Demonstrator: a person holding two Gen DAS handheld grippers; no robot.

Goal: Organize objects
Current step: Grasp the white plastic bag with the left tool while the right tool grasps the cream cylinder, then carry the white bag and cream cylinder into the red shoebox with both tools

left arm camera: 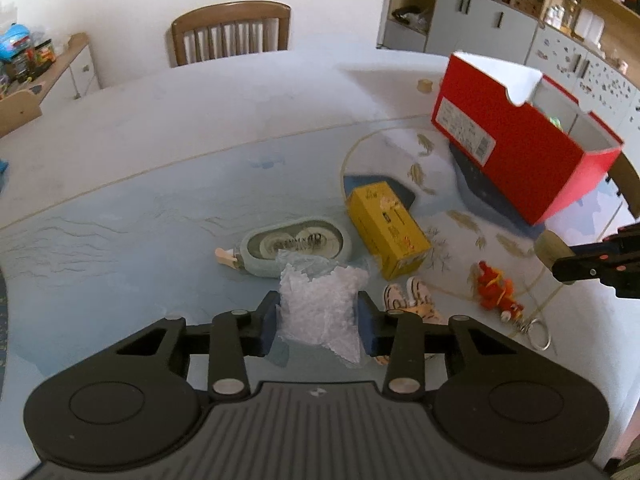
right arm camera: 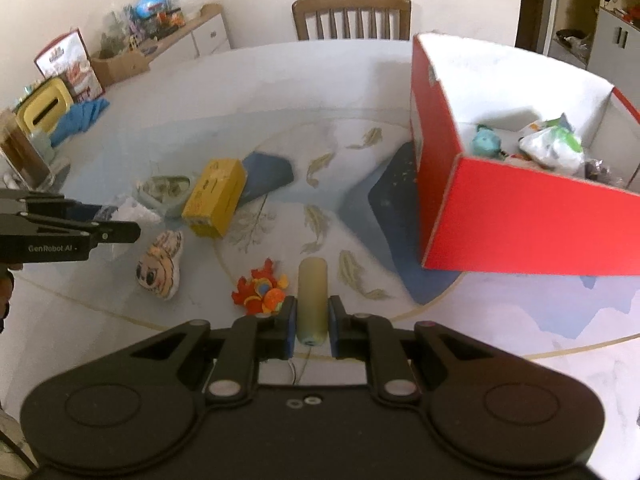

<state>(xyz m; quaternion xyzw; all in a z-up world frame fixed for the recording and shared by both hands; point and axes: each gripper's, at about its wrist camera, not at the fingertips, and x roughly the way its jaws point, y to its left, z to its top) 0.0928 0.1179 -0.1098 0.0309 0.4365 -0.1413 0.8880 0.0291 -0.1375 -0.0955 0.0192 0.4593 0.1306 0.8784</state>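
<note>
Both jaws are clenched on cargo: your left gripper (left arm camera: 319,316) squeezes a clear bag of small white pieces (left arm camera: 320,308) between its blue pads, and your right gripper (right arm camera: 312,322) pinches a pale, yellowish cylinder (right arm camera: 312,300) that stands upright between its pads. Judging by the task, you are in the carry step, each pick made and neither thing yet dropped off. The likely goal is the red box (right arm camera: 516,220), open-topped, standing on the table (left arm camera: 160,200) to the right and beyond both grippers, with a few items already lying inside it. Your next move calls for lifting each load clear over the box's near wall before letting go, and the soft bag may sag or snag on that rim. Left on the table are a yellow carton (left arm camera: 386,232), an oval grey-green tin (left arm camera: 298,246), a red and orange plush keychain (left arm camera: 496,292) and a small face-printed plush (right arm camera: 160,266), all near one another. As for writing, the side of your left gripper reads "GenRobot.AI" in the right wrist view; the white label on the red box, the carton's print and the tin's lid carry text too blurred to read.
</note>
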